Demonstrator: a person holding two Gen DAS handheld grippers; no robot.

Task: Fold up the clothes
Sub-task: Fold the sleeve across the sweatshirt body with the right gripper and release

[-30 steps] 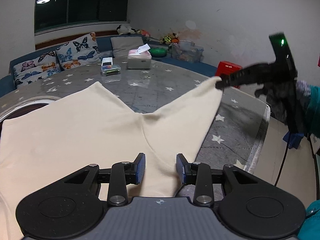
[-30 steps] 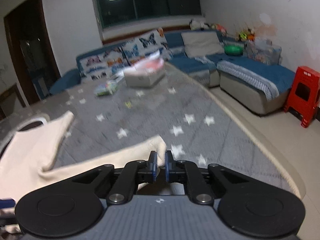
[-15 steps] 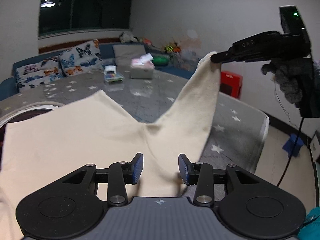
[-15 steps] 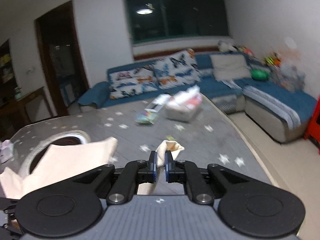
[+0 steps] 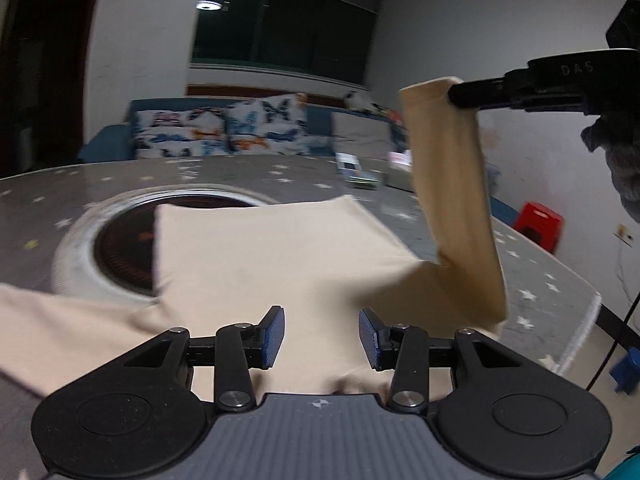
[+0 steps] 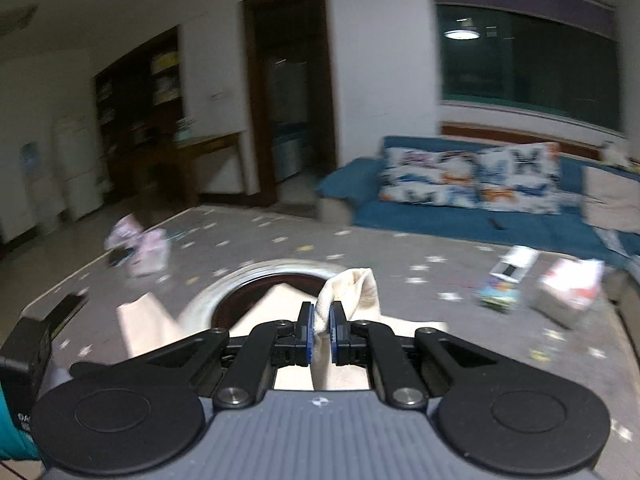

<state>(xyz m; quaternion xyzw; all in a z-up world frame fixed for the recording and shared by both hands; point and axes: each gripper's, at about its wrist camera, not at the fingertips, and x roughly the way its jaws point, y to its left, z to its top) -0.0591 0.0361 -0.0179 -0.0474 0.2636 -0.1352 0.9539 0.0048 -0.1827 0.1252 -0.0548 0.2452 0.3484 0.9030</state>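
A cream garment (image 5: 280, 264) lies spread on the grey star-patterned table (image 5: 532, 276). My left gripper (image 5: 322, 338) is open and empty, low over the garment's near part. My right gripper (image 6: 321, 330) is shut on the end of one cream leg or sleeve (image 6: 352, 292). In the left wrist view that gripper (image 5: 454, 94) holds the strip (image 5: 456, 208) high above the table, and it hangs down to the garment's body.
A round recessed hotplate (image 5: 120, 256) with a pale rim sits in the table, partly under the garment. A tissue box (image 6: 568, 292) and a small packet (image 6: 508, 280) lie at the far side. A blue sofa with butterfly cushions (image 6: 468, 180) stands behind. A red stool (image 5: 540, 224) stands right.
My right gripper has lifted the cream strip higher and swung it left, over the garment. The left gripper has stayed open and turned left, toward the hotplate.
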